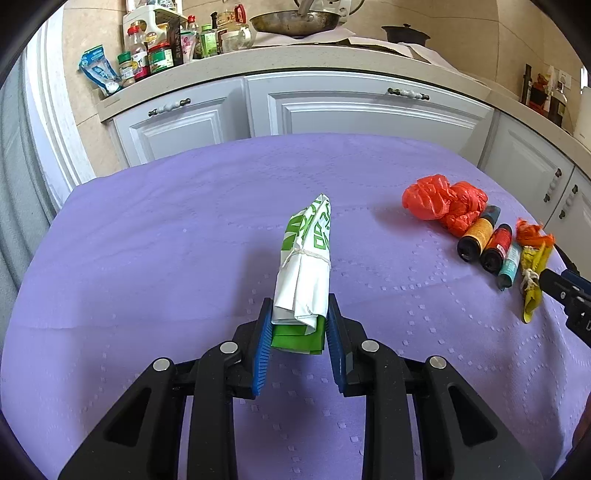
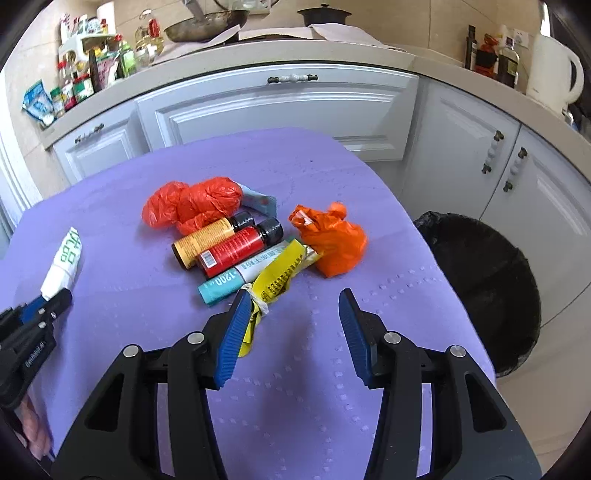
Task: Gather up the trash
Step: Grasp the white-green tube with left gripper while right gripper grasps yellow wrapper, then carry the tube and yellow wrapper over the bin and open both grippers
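My left gripper (image 1: 297, 314) is shut on a folded white-and-green bag (image 1: 306, 258) tied with string, holding it over the purple table; it also shows at the left of the right wrist view (image 2: 64, 262). My right gripper (image 2: 291, 306) is open and empty, just in front of a trash pile: a yellow wrapper (image 2: 275, 284), a teal tube (image 2: 236, 275), a red bottle (image 2: 236, 247), a yellow bottle (image 2: 210, 238), a red plastic bag (image 2: 192, 205) and an orange bag (image 2: 334, 240). A black-lined bin (image 2: 484, 280) stands on the floor to the right of the table.
The purple cloth table (image 1: 166, 240) has its far edge near white cabinets (image 1: 362, 110). The counter above holds jars and bottles (image 1: 155, 51), a pan (image 1: 295, 20) and a white kettle (image 2: 554, 70).
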